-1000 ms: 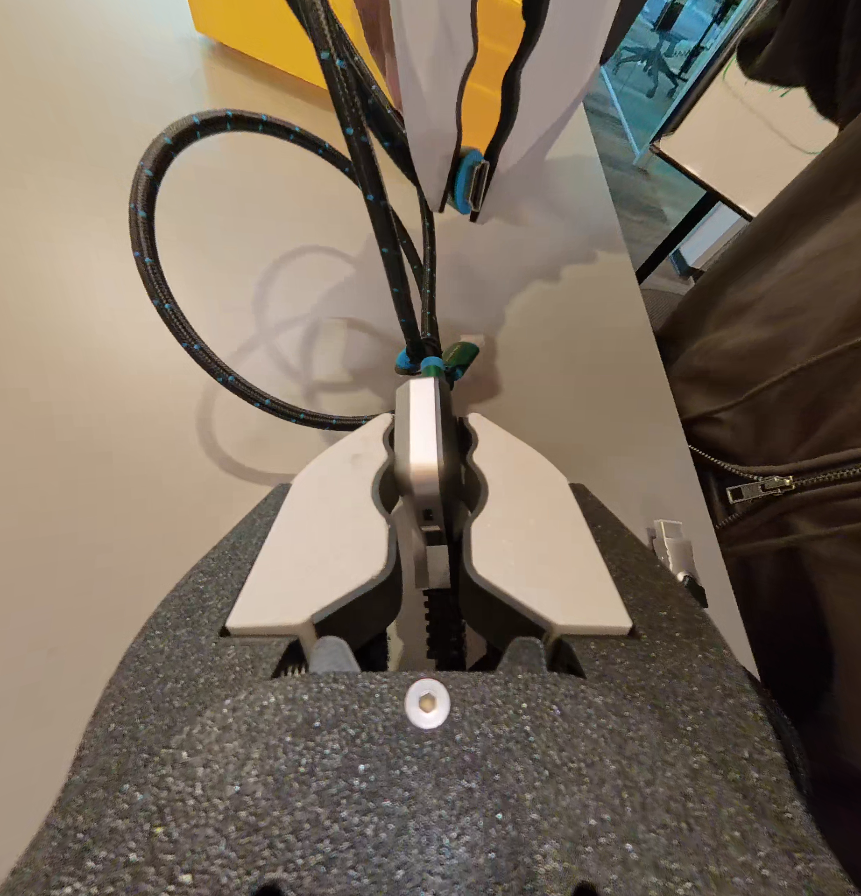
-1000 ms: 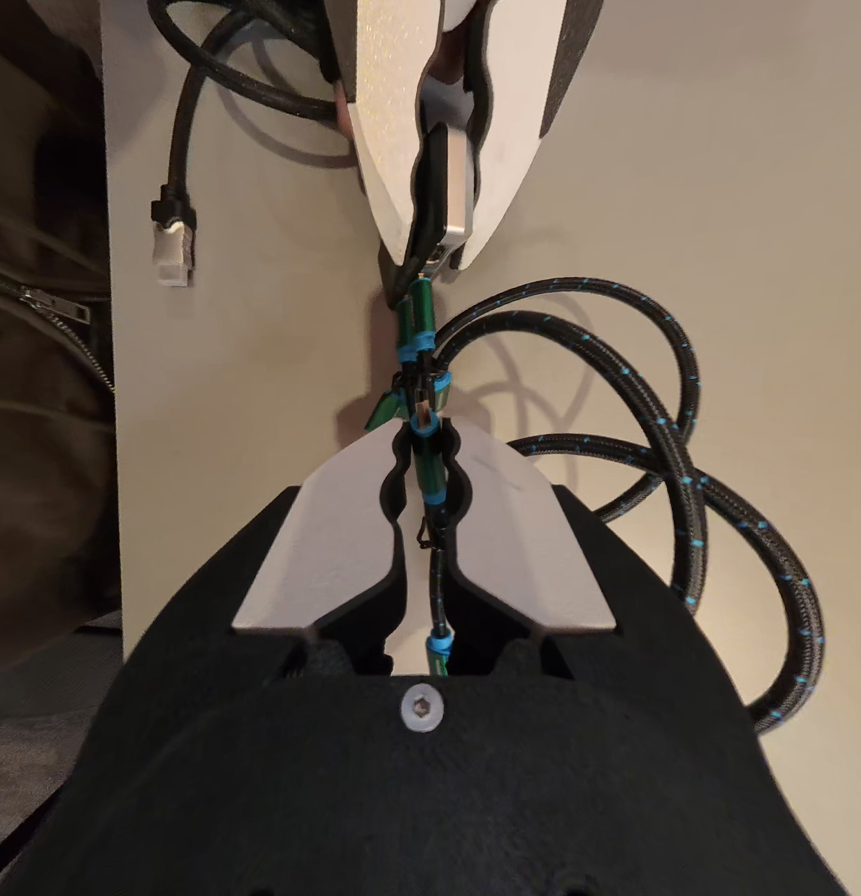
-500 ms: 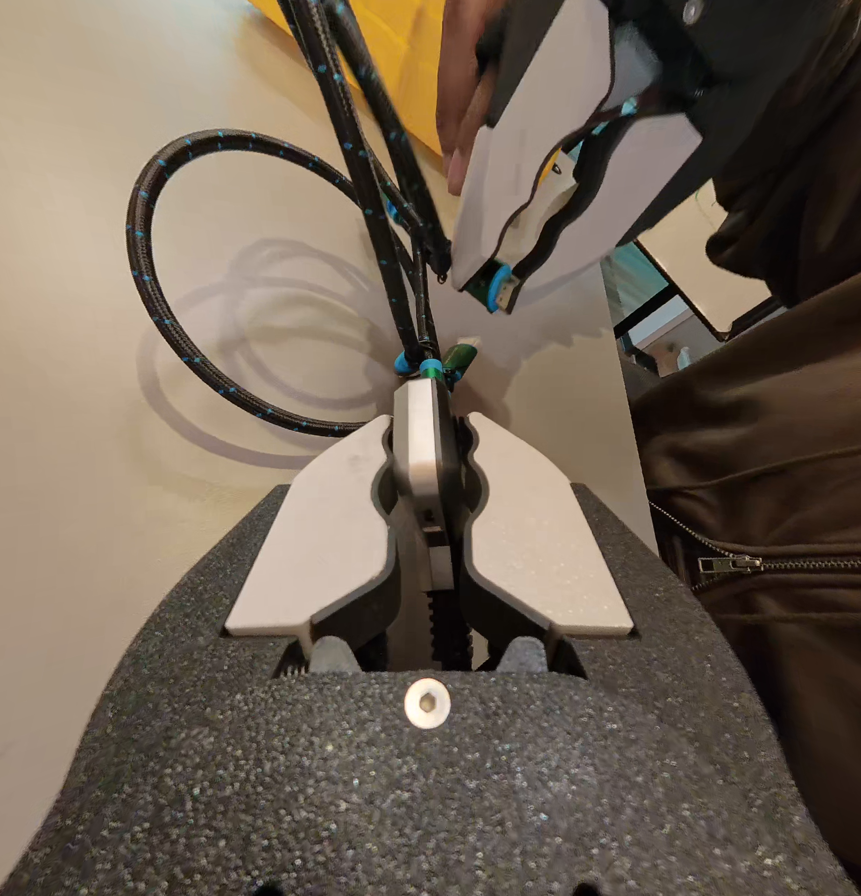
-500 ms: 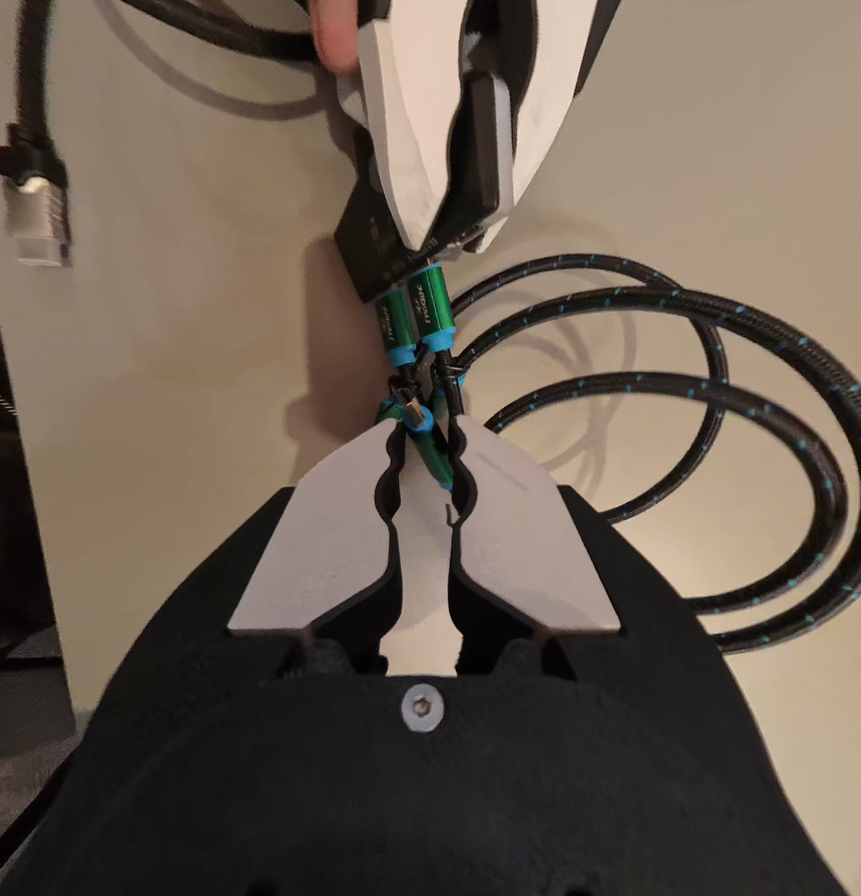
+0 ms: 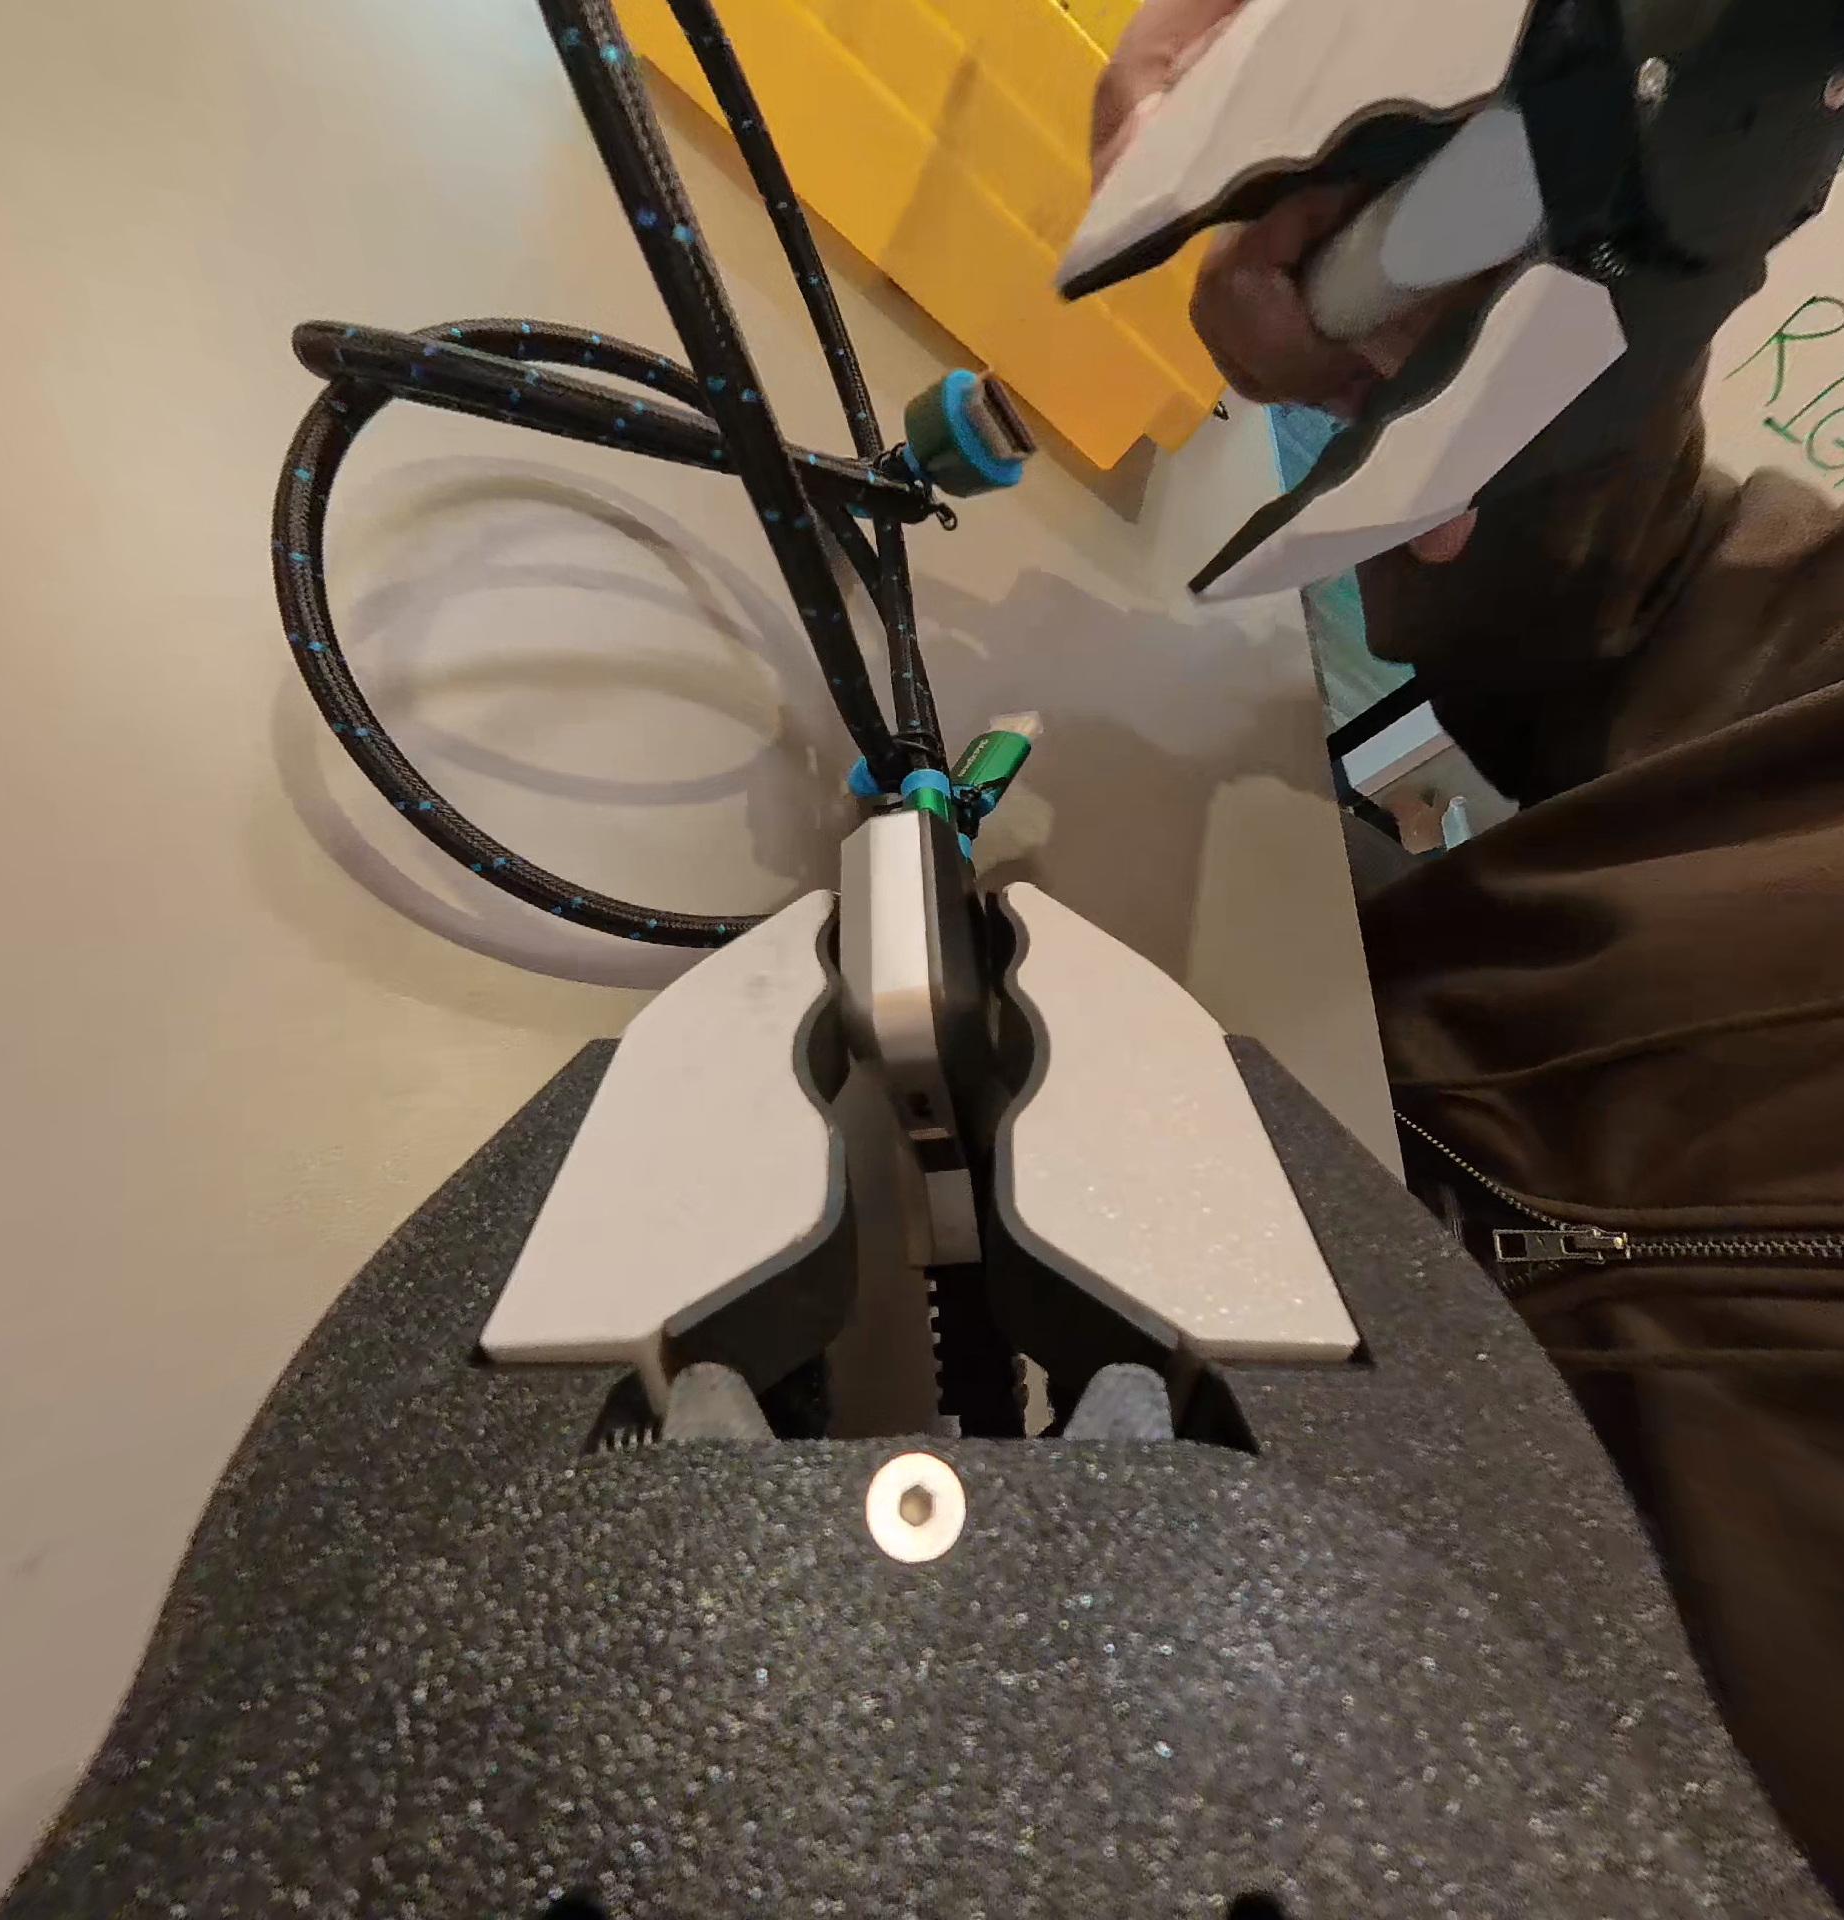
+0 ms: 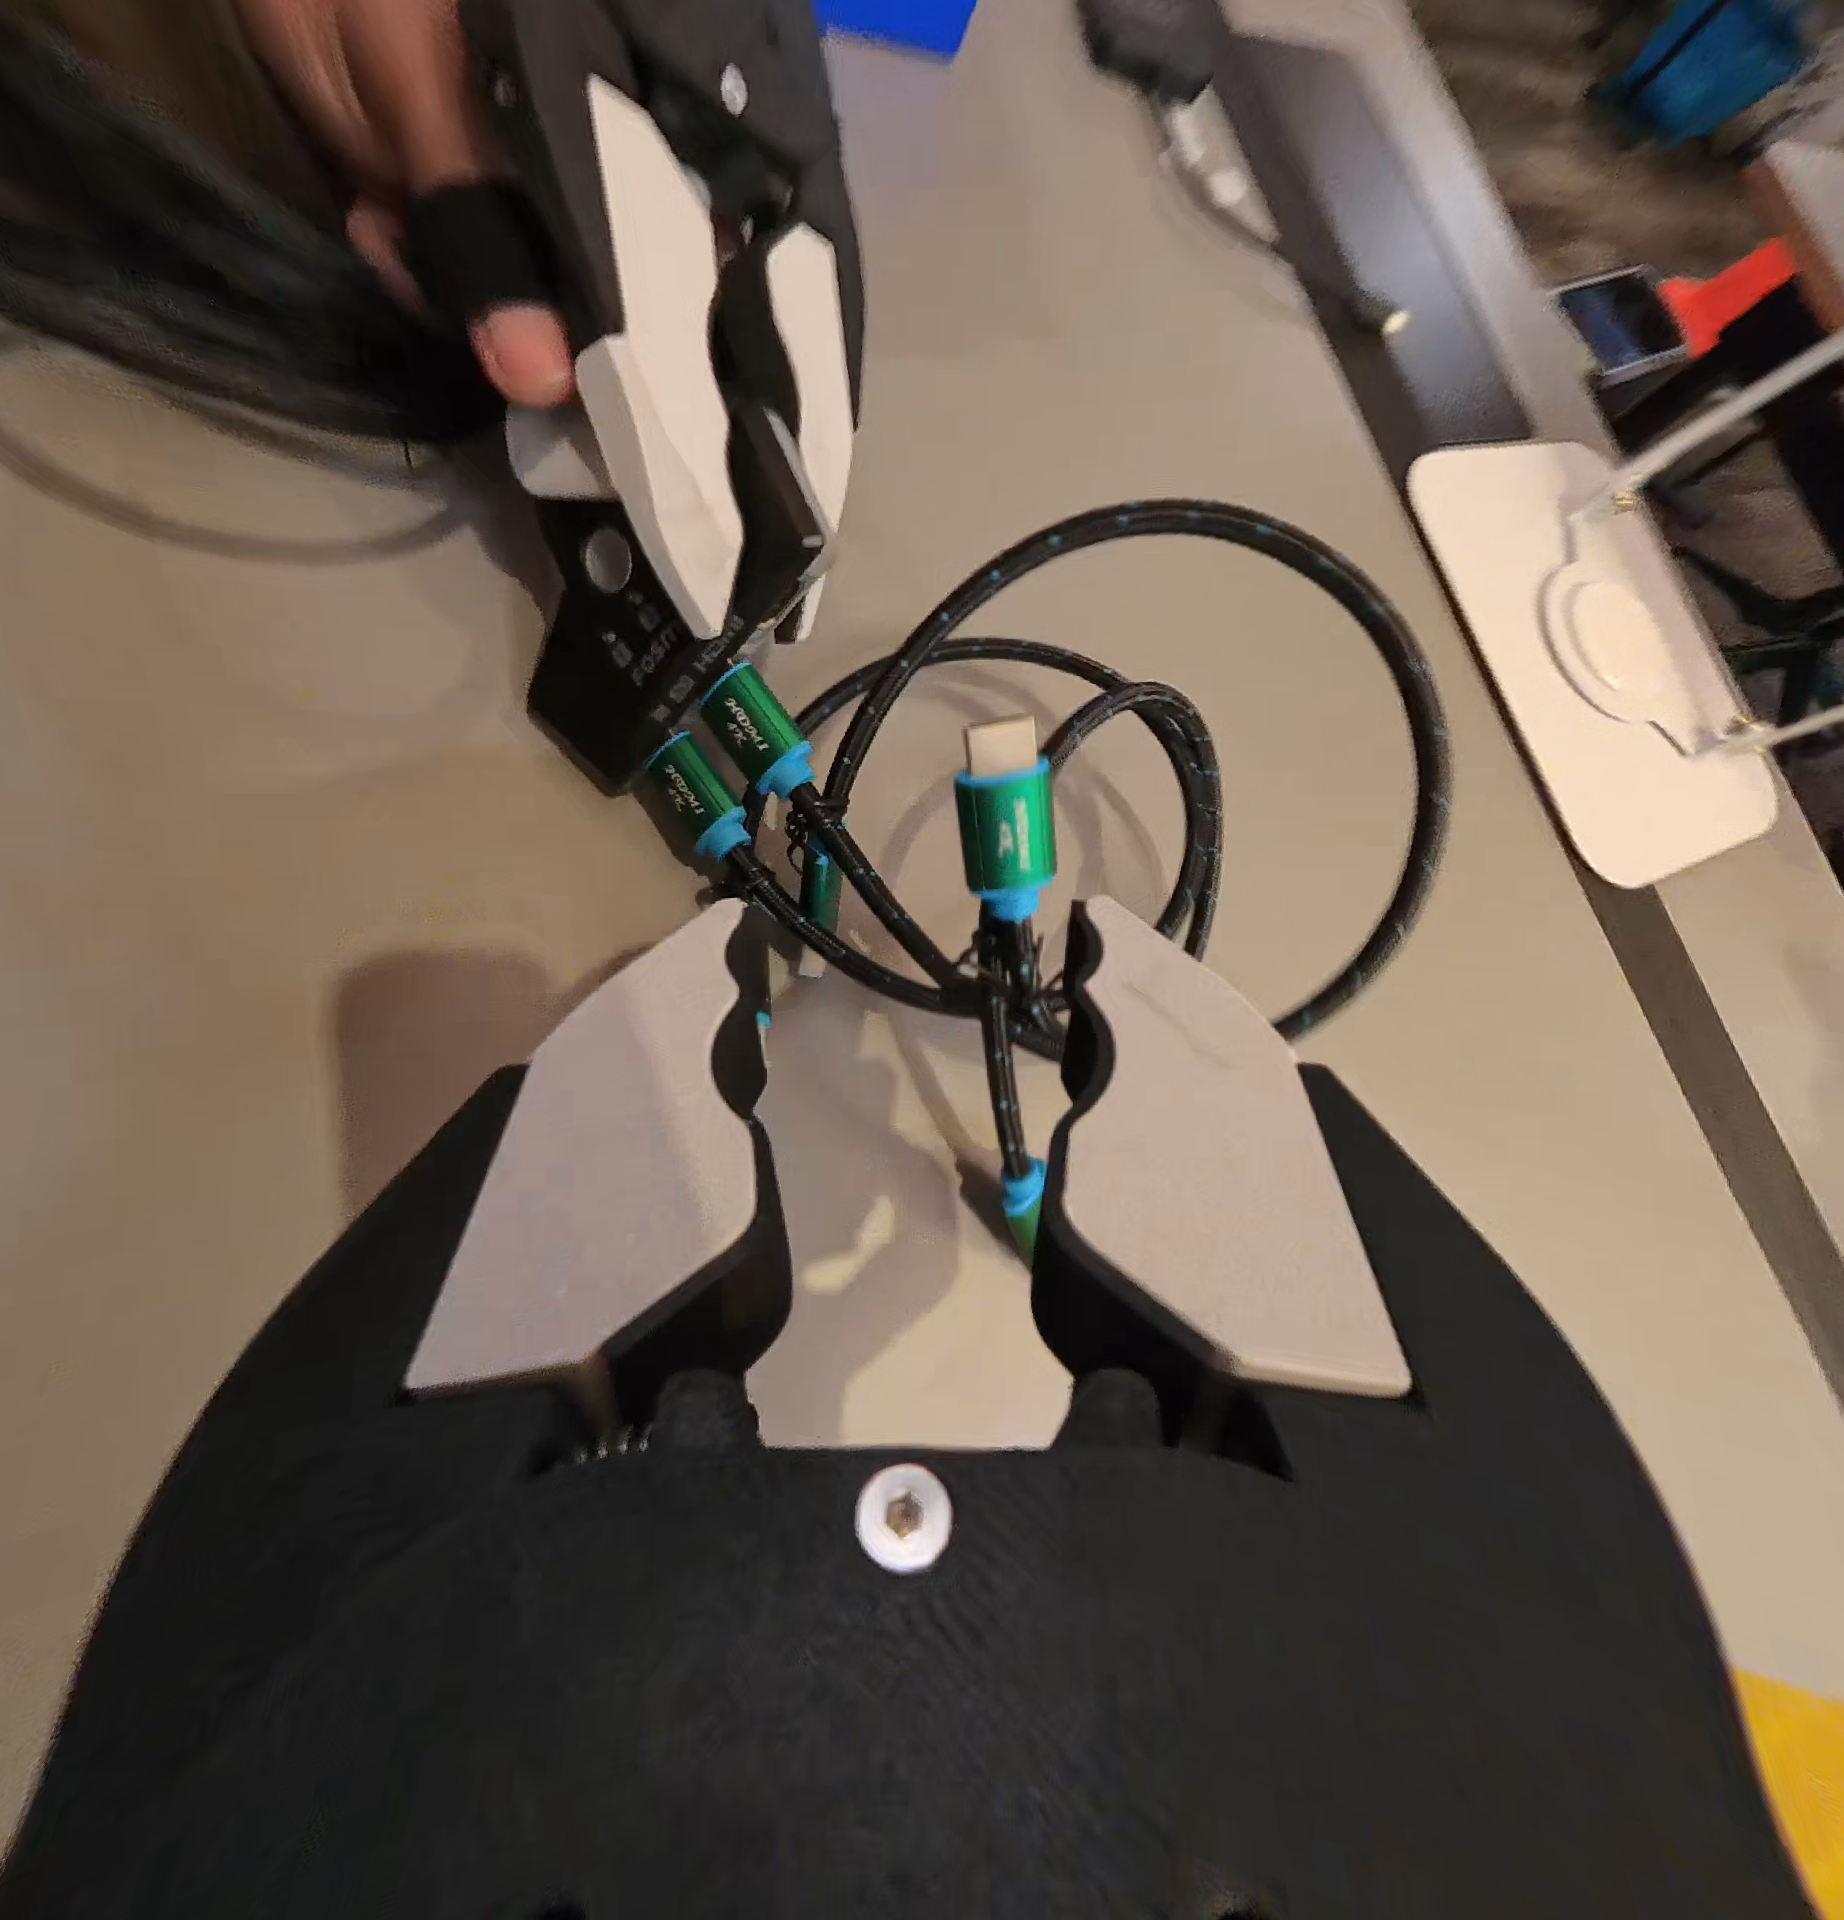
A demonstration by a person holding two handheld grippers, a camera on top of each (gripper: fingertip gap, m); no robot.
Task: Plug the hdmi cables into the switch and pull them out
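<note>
Here, the left gripper (image 5: 913, 914) is clamped on a small grey-and-black switch box (image 5: 902, 977), both fingers pressing its flat sides above the beige table (image 5: 118, 727). The right gripper (image 6: 907, 935) stands wide apart, gripping nothing (a loose green plug (image 6: 1004, 821) and its braided black cable (image 6: 1313, 582) merely lie between and beyond its fingers). The box looks light and rigid with smooth faces; the cable seems springy and prone to tangle, so the plug's hard green shell is probably the surest hold.
</note>
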